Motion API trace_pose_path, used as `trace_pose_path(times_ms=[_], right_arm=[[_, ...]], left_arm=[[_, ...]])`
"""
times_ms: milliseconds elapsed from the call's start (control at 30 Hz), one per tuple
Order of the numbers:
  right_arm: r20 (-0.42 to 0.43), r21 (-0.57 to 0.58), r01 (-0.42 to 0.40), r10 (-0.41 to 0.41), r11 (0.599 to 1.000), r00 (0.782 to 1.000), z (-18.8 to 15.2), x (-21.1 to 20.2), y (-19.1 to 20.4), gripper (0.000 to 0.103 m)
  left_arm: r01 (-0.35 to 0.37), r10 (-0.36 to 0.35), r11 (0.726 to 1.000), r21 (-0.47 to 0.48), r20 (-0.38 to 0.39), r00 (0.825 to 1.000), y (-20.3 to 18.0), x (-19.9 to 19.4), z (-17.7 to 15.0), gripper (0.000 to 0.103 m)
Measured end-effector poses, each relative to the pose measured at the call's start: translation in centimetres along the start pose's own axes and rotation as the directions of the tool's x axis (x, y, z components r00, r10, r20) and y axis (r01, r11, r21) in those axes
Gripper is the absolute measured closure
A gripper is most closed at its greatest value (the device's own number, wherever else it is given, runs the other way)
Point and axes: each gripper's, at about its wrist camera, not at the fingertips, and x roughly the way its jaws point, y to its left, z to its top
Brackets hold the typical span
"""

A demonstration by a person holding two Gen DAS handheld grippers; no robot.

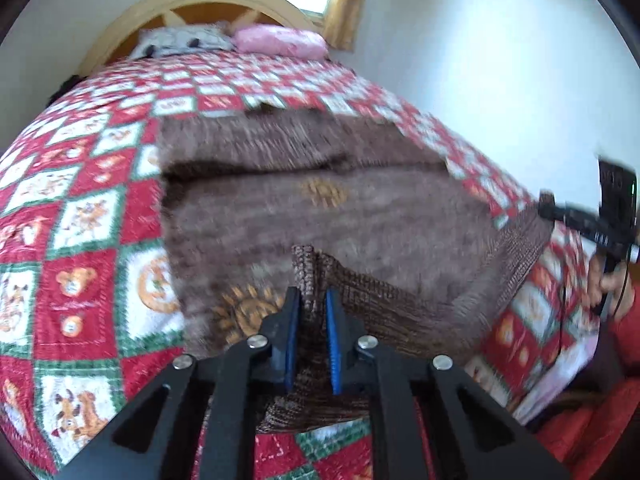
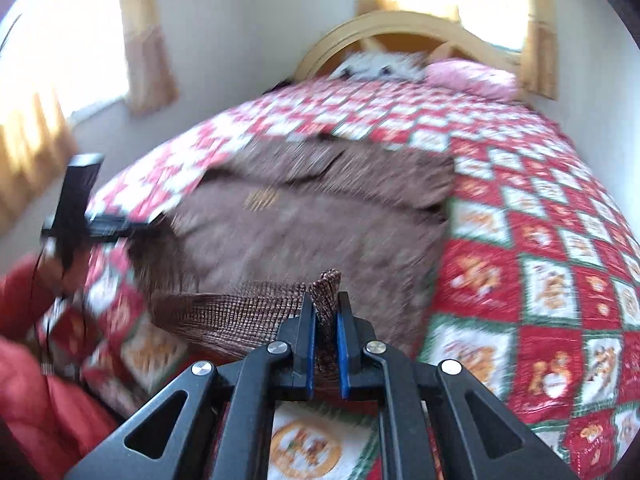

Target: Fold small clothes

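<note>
Sweater in brown knit, with small orange sun-like marks, lies spread on the checked quilt of the bed, and its near ribbed hem is lifted from the quilt by both tools. I judge it soft and limp, quite light, and a little stretchy; the fuzzy surface should not slip between the pads. The ribbed hem is thicker and firmer than the body, so the two hem corners are a good place to hold. The left gripper is closed narrow on a bunch of the hem, and the right gripper is also closed narrow on a pinch of the same hem. Both views are blurred by motion. I cannot make out the sleeves clearly; a dark crease crosses the far part, maybe a fold. The neck opening is hard to tell
</note>
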Motion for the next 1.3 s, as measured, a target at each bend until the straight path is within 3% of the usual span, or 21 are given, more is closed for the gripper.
trace_pose_path(times_ms=[233,433,967,1300], right_arm=[[0.066,0.115,0.078,-0.086,0.99,0.994,1.8,0.6,-1.8,0.095],[0.108,0.09,0.135,-0.144,0.987,0.984,4.0,1.2,-1.4,0.095],[0.115,-0.004,0.196,-0.195,0.981,0.974,12.1,7.1,-2.0,0.095],[0.08,-0.011,0.222,-0.22,0.975,0.972,16.2,13.2,-4.3,0.095]], left_arm=[[-0.094,0.11,0.987,-0.133,0.117,0.987,1.7,-1.8,2.6,0.09],[-0.145,0.179,0.971,-0.192,0.172,0.969,2.3,-1.5,4.5,0.09],[-0.214,0.277,0.923,-0.32,0.168,0.946,6.4,1.7,10.5,0.092],[-0.234,0.291,0.913,-0.335,0.129,0.948,9.2,6.1,14.1,0.092]])
